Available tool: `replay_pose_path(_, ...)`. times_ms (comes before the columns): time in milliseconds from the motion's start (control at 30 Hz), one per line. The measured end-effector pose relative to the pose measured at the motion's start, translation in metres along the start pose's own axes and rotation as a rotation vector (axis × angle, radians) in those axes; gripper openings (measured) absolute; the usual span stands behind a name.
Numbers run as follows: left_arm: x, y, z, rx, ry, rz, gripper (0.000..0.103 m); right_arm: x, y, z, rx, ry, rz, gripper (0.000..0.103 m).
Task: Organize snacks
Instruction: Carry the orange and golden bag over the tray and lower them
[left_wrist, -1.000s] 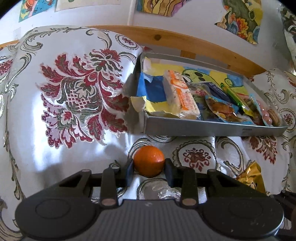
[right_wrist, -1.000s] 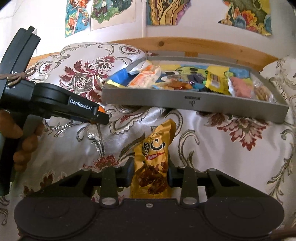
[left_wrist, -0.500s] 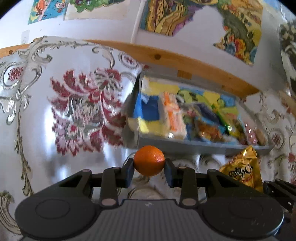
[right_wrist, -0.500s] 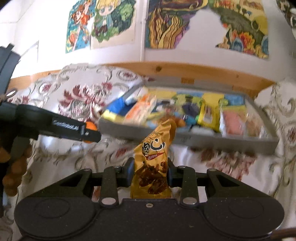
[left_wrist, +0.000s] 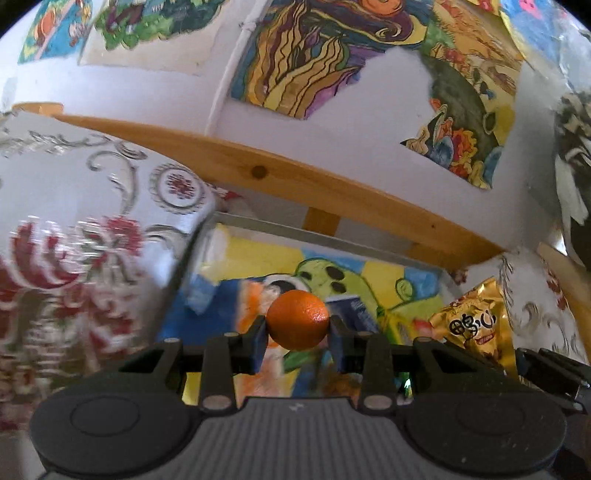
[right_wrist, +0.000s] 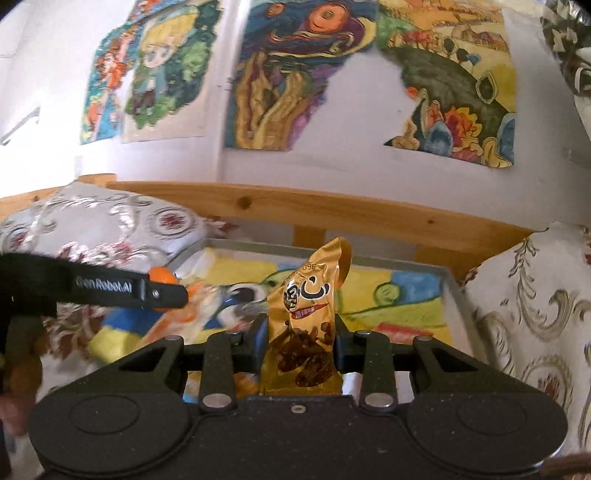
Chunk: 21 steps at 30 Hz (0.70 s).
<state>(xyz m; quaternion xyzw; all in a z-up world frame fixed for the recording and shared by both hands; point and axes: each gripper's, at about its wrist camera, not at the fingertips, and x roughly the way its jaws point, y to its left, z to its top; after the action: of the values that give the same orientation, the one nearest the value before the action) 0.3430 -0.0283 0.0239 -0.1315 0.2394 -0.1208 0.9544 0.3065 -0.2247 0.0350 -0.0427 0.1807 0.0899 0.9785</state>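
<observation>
L tongs (left_wrist: 297, 332) grip orange (left_wrist: 297, 319).

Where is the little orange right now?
The orange is pinched in the left gripper, up in the air over the grey tray of snacks. In the right wrist view it peeks out at the left.

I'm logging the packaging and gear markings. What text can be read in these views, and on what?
"GenRobot.AI": side of the left gripper, seen from the right wrist, slightly blurred.
"098": upside down, near the top of the gold snack packet.
Large black characters on the packet: stylised, not readable.
Red strip below them: too small.
</observation>
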Motion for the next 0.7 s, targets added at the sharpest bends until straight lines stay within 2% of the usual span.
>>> replay_pose_path(133, 0.028, -0.009, 0.002, -0.035, 0.017, -0.008, 0.038, 0.020, -0.018, 0.018, -0.009, 0.032, -0.013, 0.036)
replay_pose_path(267, 0.051, -0.017, -0.004, -0.035, 0.083, -0.005, 0.038, 0.043, -0.033, 0.026, 0.010, 0.089, -0.028, 0.036)
replay_pose_path(400, 0.059, -0.019, -0.010, -0.015, 0.111, 0.000, 0.038, 0.060, -0.040, 0.026, 0.037, 0.137, -0.025, 0.036)
replay_pose_path(700, 0.060, -0.016, -0.010, -0.006, 0.108, 0.006, 0.039, 0.080, -0.043, 0.022, 0.071, 0.200, -0.024, 0.036)
